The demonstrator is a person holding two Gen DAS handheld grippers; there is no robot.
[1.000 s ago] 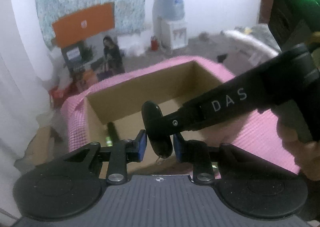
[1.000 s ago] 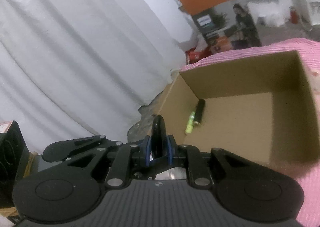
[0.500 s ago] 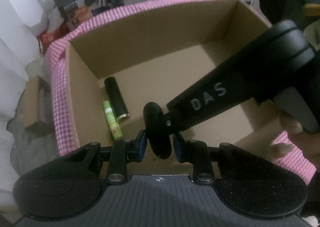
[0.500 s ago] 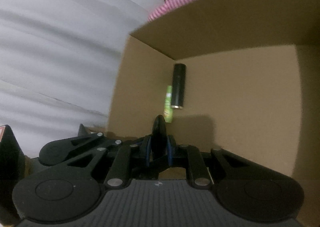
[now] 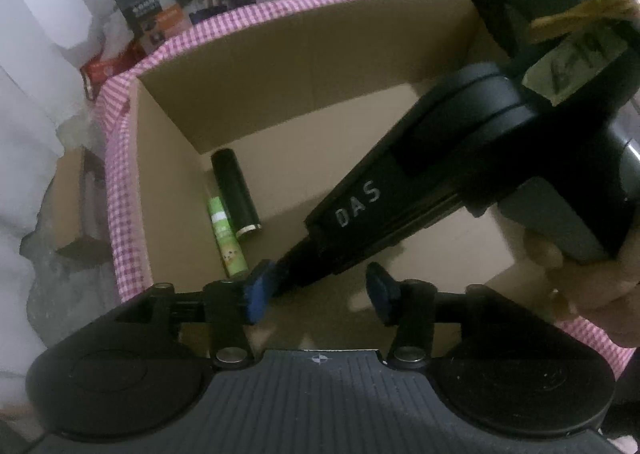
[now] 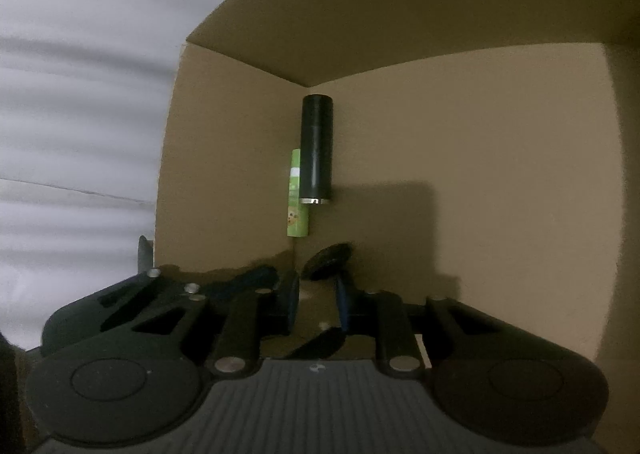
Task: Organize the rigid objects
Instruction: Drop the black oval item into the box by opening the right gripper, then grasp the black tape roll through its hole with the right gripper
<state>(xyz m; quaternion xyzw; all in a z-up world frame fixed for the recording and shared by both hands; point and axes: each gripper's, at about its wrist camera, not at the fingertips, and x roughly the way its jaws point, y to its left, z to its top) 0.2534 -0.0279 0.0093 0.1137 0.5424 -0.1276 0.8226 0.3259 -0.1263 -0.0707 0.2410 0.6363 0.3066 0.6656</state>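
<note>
Now my left gripper [image 5: 316,290] is opening with nothing pinched, only the right gripper's [image 6: 316,300] nose lying between its jaws. The right's jaws are barely parted, bare floor of the box [image 6: 480,174] showing between them. The black piece [image 6: 329,255] sits tilted at their tips, near the box's left wall just short of the green tube [image 6: 298,210] and black tube [image 6: 316,150]. It may catch a fingertip as I lift away and get dragged into the tubes.
</note>
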